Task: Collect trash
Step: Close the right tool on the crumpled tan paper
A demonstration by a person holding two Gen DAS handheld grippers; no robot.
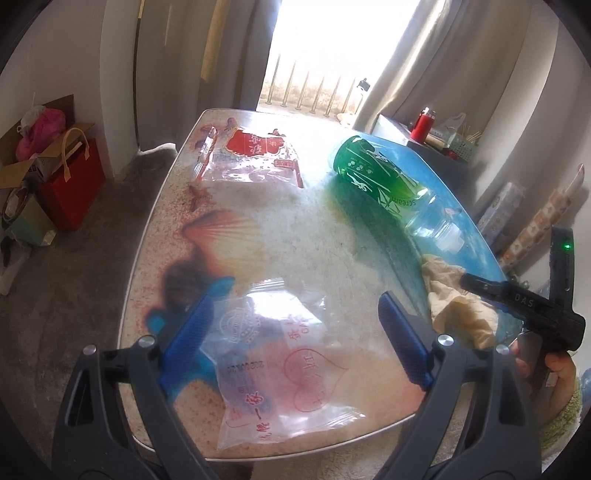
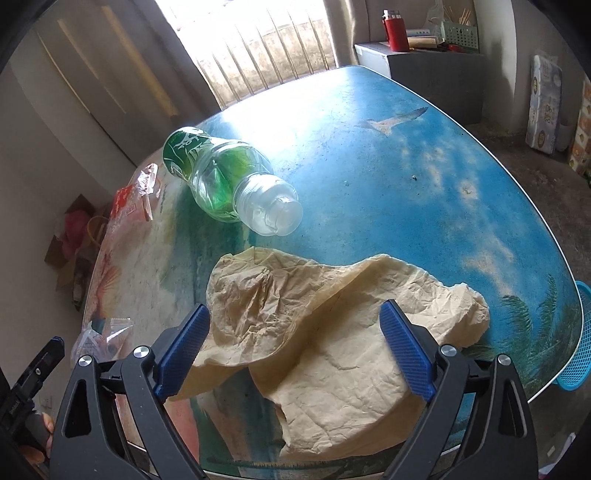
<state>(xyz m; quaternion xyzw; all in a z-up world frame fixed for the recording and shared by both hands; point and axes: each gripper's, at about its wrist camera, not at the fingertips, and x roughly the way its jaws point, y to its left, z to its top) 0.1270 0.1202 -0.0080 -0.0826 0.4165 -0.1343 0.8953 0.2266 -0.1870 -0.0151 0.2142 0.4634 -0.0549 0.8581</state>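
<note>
A clear plastic bag with red print lies flat at the near edge of the printed table. My left gripper hangs open above it, one blue finger on each side. A crumpled tan paper sits near the table's near right edge, and my right gripper stands open over it, with its pads apart from the paper. Farther back, an uncapped green-labelled plastic bottle lies on its side. A red-printed plastic bag rests at the far left of the table.
A blue mesh basket sits below the table's right edge. On the floor at the left are a red paper bag and a cardboard box. A red flask stands on a cabinet behind the table.
</note>
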